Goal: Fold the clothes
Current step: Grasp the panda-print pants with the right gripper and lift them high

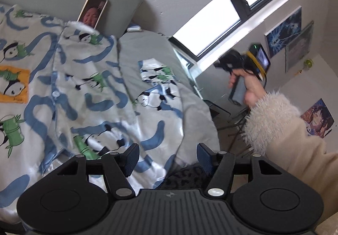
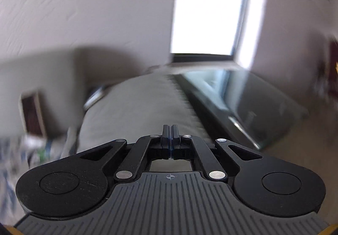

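A white pyjama shirt (image 1: pixel 84 87) printed with pandas, green bamboo and blue swirls lies spread over the grey bed (image 1: pixel 147 55), and one sleeve (image 1: pixel 158 95) reaches right. My left gripper (image 1: pixel 168 157) hovers open just above the shirt's near hem, its dark blue pads (image 1: pixel 132 156) apart and holding nothing. The right gripper (image 1: pixel 221 63) is held up in the air off the bed's right side by a hand (image 1: pixel 249 89) in a fluffy cream sleeve. In the blurred right wrist view that gripper (image 2: pixel 170 131) is shut with nothing between its fingers. The shirt (image 2: pixel 31 150) shows there as a smear at lower left.
A phone (image 1: pixel 93 10) leans on the grey headboard behind the shirt. A window (image 1: pixel 211 23) and wall posters (image 1: pixel 283 32) are to the right. A glass-topped table (image 2: pixel 253 108) runs beside the bed's right edge. Dark patterned fabric (image 1: pixel 186 177) lies under my left gripper.
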The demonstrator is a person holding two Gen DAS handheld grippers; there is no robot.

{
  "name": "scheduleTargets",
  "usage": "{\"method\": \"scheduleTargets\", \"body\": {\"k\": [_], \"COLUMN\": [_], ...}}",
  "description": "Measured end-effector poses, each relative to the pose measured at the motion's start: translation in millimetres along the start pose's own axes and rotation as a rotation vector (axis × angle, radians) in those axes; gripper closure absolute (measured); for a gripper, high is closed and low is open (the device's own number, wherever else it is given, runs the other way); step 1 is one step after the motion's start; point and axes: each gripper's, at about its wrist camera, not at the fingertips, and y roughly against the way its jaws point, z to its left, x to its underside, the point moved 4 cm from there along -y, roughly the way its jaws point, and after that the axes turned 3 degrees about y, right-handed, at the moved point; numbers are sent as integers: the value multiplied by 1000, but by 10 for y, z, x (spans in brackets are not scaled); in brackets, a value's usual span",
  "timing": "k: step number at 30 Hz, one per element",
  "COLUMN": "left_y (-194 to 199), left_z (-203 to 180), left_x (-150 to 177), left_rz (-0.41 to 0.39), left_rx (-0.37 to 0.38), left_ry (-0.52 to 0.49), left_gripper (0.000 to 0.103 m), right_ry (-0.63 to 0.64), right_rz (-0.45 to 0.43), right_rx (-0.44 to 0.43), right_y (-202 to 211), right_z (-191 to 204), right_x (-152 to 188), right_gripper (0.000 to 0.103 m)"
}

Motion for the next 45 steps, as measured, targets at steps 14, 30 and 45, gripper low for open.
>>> {"method": "scheduleTargets", "body": {"k": [14, 30, 45], "left_y": [-49, -8, 537], "left_z": [-149, 133, -126], "left_x": [86, 47, 141], "left_rz": [20, -3, -126], "left_rx": [-46, -62, 19], "left_ry": [19, 120, 108], "left_gripper": [46, 46, 46], "right_ry": [-67, -438, -550], "right_rz": [273, 320, -171], "right_rx": [-399, -439, -859], "right_y": [-254, -581, 1855], "right_z": [12, 19, -75], "right_x": [734, 834, -267], "right_gripper": [56, 101, 102]}}
